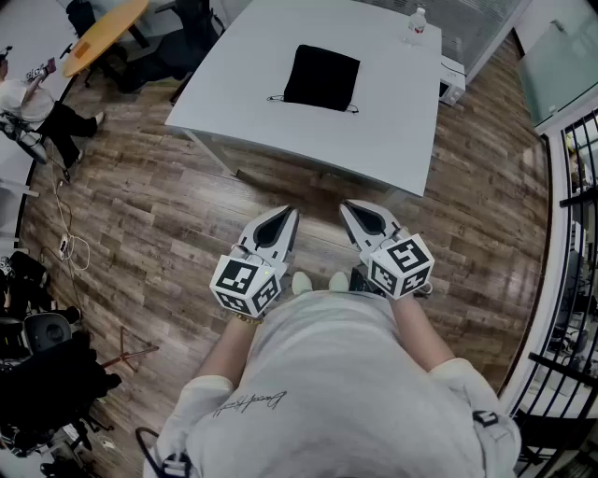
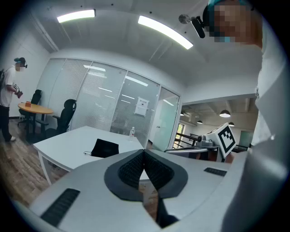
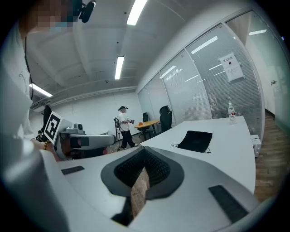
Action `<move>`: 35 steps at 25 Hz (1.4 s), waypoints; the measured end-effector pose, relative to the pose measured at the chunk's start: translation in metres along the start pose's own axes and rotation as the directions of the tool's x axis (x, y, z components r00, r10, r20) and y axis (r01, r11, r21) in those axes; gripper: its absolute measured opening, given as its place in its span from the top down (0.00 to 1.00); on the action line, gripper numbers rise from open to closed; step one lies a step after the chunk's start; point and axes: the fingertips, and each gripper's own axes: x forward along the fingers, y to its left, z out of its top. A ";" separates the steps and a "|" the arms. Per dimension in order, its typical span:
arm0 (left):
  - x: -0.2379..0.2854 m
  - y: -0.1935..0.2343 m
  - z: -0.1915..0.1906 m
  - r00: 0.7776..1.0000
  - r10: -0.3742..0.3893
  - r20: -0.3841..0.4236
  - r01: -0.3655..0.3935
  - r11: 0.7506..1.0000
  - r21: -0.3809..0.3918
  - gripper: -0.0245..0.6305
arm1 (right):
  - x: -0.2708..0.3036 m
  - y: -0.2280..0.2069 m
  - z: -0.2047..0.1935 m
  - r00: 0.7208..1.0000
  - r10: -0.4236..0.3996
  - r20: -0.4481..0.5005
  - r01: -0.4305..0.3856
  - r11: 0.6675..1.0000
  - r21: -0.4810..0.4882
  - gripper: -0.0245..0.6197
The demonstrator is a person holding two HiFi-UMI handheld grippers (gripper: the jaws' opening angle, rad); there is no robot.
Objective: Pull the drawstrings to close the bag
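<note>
**Both grippers shut & empty; bag lies apart on table**

Head view: black drawstring bag [image 1: 321, 77] lies flat on the white table [image 1: 392, 131], upper ctr of frame. Its drawstrings [image 1: 277, 97] trail off the bag's lower corners onto the tabletop. A clear water bottle [image 1: 417, 25] stands upright near the table's far edge, top right of ctr, well apart from the bag.

L gripper [image 1: 287, 215] & R gripper [image 1: 348, 207] sit lower ctr of frame, side by side over the wood floor [image 1: 187, 215]. Tips aim toward the table but stop short of its near edge, well apart from the bag. Each carries a marker cube at its back end: L cube [image 1: 245, 285], R cube [image 1: 402, 266].

L gripper view: jaws together, ribbed pads meeting at the tip, nothing btwn them. Bag shows left of ctr on the table, just above the jaws.

R gripper view: jaws together as well, nothing gripped. Bag shows right of ctr, bottle further right.

Bkgd: round orange table [image 1: 105, 35] in upper left of head view. A person [image 2: 7, 108] in a white top stands at the left edge of L gripper view, w/ a black office chair [image 2: 67, 113] beside the glass partition.
</note>
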 end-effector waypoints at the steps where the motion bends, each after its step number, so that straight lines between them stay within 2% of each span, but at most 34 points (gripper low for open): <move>1: -0.001 0.001 0.000 1.000 0.001 0.000 -0.001 1.000 -0.003 0.95 | 0.000 0.001 0.000 1.000 0.001 0.000 -0.001 1.000 0.001 0.93; 6: -0.003 0.005 0.002 1.000 -0.004 0.010 0.004 1.000 -0.027 0.95 | 0.004 0.007 -0.002 1.000 0.001 -0.006 -0.001 1.000 0.002 0.93; 12: -0.007 0.010 0.003 1.000 -0.001 0.011 0.001 1.000 -0.019 0.95 | 0.009 0.012 -0.004 1.000 0.008 -0.009 -0.008 1.000 0.007 0.93; 21: -0.013 0.022 0.006 0.999 -0.034 0.022 0.034 0.999 -0.020 0.95 | 0.021 0.021 0.002 1.000 0.004 0.029 -0.005 0.999 0.037 0.93; 35: -0.040 0.056 0.007 0.998 -0.057 0.031 0.058 0.998 -0.021 0.95 | 0.044 0.048 -0.001 1.000 0.001 0.015 0.000 1.000 -0.019 0.93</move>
